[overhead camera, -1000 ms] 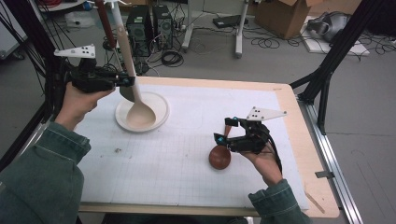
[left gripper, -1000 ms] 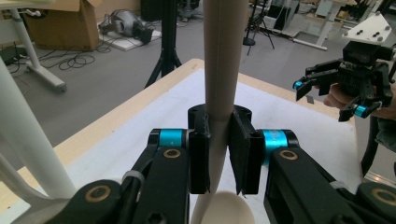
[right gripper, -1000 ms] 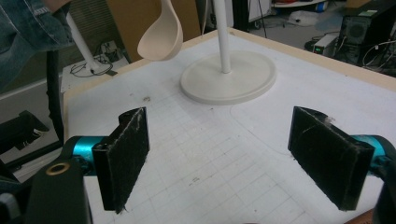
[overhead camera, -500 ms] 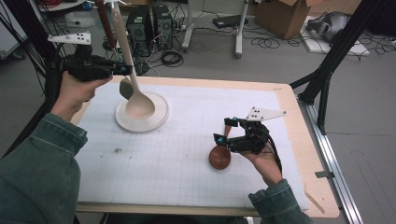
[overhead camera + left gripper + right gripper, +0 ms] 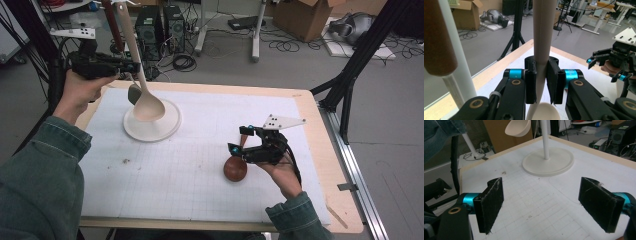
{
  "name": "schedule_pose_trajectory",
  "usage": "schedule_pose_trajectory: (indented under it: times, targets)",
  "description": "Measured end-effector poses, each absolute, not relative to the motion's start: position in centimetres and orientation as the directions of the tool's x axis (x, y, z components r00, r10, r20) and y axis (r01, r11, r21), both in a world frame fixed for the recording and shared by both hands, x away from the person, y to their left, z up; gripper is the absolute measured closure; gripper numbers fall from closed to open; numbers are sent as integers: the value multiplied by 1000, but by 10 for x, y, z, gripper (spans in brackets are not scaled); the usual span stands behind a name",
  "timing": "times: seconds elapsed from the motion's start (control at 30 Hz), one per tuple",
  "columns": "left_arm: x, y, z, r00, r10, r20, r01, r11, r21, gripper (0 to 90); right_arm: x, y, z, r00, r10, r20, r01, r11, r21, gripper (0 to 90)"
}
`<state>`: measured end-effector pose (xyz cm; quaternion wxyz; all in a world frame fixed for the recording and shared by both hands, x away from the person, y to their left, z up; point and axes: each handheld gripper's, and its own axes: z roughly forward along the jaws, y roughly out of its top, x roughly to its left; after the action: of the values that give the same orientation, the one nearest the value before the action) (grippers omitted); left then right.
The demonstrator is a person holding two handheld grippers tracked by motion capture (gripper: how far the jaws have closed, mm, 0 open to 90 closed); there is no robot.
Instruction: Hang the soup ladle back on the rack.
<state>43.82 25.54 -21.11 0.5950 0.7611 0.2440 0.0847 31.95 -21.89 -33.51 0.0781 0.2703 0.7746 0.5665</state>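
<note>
Two spoons are in play. The left hand-held gripper [image 5: 541,82] is clamped on the cream spoon's [image 5: 142,95] handle mid-shaft, bowl hanging above the stand [image 5: 152,121]; it looks light, stiff and smooth, so a grip near the bowl would probably curb swinging. The right hand-held gripper [image 5: 546,202] sits wide, empty, beside the brown spoon [image 5: 234,169] on the bench [image 5: 320,125].

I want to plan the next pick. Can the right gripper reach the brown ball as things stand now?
Probably yes: the right gripper is open and hangs just above the brown ball, with nothing between them.
</note>
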Motion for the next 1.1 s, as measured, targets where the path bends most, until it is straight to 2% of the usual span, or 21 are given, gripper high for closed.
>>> schedule_pose_trajectory:
  times: [0.67,1.1]
  targets:
    - [447,257,-217,840,505,-199,314,-154,937,782,318,-218,-335,-846,500,185,325,208,923,196]
    - [446,258,-221,820,543,-183,316,-161,935,776,319,-215,-335,-853,488,185,322,212,923,195]
